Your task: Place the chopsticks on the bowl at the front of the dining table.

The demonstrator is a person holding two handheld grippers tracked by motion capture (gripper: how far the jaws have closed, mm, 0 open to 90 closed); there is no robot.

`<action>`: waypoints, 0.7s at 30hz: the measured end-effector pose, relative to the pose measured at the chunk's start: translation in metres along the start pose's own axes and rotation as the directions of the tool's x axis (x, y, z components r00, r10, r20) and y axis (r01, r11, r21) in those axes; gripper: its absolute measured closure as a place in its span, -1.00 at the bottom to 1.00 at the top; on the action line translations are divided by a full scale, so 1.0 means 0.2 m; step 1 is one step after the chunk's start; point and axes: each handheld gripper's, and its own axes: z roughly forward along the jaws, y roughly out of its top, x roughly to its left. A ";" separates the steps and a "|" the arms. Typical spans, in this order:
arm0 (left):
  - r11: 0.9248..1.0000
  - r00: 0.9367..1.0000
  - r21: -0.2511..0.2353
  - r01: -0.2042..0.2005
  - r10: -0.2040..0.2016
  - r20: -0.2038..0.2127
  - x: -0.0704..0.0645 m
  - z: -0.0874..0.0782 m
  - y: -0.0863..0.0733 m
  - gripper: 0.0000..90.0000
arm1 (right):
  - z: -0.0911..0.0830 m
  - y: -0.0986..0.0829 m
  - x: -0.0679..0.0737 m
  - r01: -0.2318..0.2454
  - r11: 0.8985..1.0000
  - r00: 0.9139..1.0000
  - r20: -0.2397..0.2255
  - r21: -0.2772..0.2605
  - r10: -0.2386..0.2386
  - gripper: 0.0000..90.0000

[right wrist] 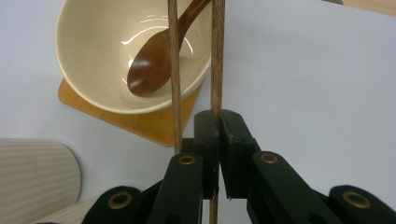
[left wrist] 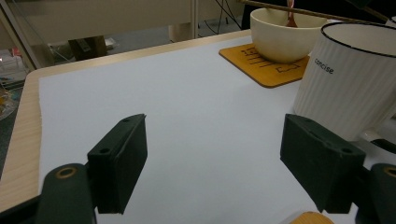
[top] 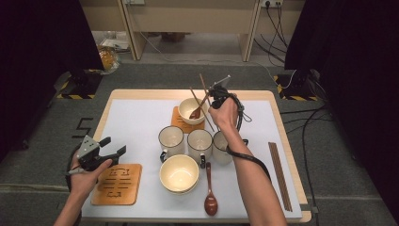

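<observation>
Table setting — chopsticks carried to the far bowl.

Near: left gripper (top: 112,149) idles with jaws spread wide and nothing between them, by the near coaster (top: 117,184) — out of the way. Far: right gripper (right wrist: 218,122) is clamped on a pair of chopsticks (right wrist: 217,51), held over the far bowl (right wrist: 93,70) and its spoon (right wrist: 150,63), likely to rest them across the rim.
</observation>
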 end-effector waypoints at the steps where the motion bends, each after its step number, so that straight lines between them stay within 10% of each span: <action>1: 1.000 1.000 0.001 -0.001 0.001 0.000 0.00 0.00 0.00 -0.50 | 0.00 0.00 0.00 0.004 1.000 1.000 0.000 0.000 -0.004 0.91; 21: 1.000 1.000 0.000 0.000 0.000 0.002 0.00 0.00 0.00 -0.50 | 0.05 0.01 0.01 0.024 0.999 1.000 0.004 0.030 -0.024 0.91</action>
